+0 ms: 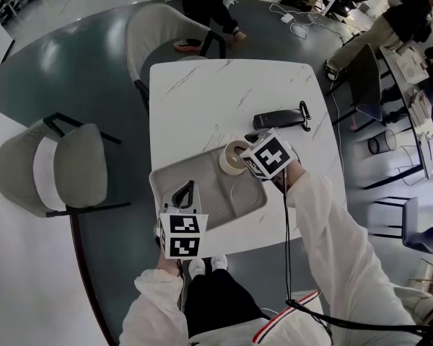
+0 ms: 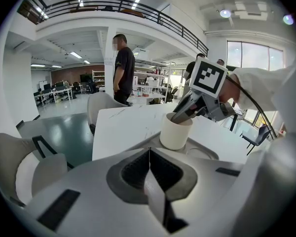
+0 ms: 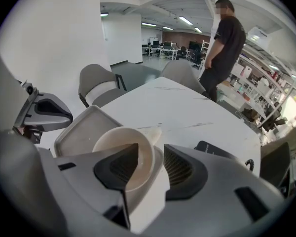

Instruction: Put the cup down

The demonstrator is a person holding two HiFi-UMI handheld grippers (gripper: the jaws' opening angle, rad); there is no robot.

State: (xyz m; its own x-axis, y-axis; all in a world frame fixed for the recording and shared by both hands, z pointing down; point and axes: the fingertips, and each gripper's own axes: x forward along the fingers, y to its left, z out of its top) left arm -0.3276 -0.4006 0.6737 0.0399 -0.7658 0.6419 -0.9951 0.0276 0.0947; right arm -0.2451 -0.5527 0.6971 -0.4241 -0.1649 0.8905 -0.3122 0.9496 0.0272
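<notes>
Right gripper view shows the right gripper (image 3: 150,152) with its jaws released and spread. One is inside the cup (image 3: 113,139) and one outside, and the cup's wall stands between them with no pad pressing on it. The cup stands upright at the far right corner of the grey tray (image 3: 79,127). What shows of its inside looks empty, and the tray carries nothing else. The left gripper (image 2: 149,154), jaws clenched on nothing, is at the tray's near left edge. Further out on the bench (image 3: 182,110) lies a black handset (image 3: 214,149). The cup appears to be set down. The risk now is the inner jaw hooking the rim on withdrawal, tipping the cup or dragging it against the tray's raised rim.
</notes>
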